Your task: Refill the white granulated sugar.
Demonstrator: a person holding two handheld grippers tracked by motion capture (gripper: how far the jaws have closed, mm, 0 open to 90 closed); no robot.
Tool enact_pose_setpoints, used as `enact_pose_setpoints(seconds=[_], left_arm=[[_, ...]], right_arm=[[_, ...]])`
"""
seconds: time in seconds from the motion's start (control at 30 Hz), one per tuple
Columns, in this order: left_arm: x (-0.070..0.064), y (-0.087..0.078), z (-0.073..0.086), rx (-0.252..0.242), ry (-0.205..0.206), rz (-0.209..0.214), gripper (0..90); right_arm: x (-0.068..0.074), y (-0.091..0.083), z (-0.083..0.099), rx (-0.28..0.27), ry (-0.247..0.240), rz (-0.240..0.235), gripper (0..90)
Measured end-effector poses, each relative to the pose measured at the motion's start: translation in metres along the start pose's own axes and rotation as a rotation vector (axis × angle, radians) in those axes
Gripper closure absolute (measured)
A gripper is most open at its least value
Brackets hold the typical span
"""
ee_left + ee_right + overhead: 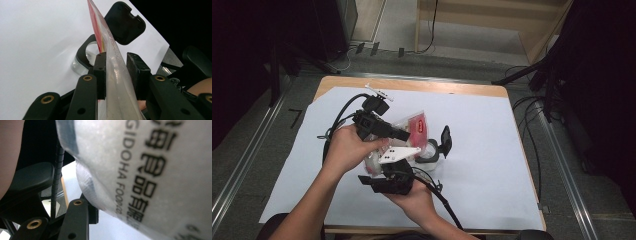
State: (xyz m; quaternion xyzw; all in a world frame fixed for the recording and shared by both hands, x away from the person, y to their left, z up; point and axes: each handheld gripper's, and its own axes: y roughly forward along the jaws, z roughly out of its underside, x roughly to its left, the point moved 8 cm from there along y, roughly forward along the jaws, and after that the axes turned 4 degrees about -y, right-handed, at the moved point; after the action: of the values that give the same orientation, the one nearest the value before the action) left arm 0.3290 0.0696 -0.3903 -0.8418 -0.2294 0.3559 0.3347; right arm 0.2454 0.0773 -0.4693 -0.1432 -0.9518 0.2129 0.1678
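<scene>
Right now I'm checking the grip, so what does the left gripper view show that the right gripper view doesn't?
Left gripper view: the left gripper with both pads around the bag's edge, one pad apart from it, and beyond it a clear container with its black flip lid open. Right gripper view: black printed lettering close up. Both show the translucent plastic bag over the white table cover.

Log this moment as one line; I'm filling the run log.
left gripper: shut on plastic packet | right gripper: at packet, grip unclear | clear jar: open, hinged lid up | phase: packet held above jar
</scene>
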Motion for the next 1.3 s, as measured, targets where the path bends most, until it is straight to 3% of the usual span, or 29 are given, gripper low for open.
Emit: enact_pose_setpoints(seconds=[1.3], left_arm=[[0.0007,0.0006,-0.0003,-0.008,-0.024,-0.003,72.7]], right_arm=[[0.0001,-0.0010,0.0004,0.012,-0.004,-0.003,63.2]])
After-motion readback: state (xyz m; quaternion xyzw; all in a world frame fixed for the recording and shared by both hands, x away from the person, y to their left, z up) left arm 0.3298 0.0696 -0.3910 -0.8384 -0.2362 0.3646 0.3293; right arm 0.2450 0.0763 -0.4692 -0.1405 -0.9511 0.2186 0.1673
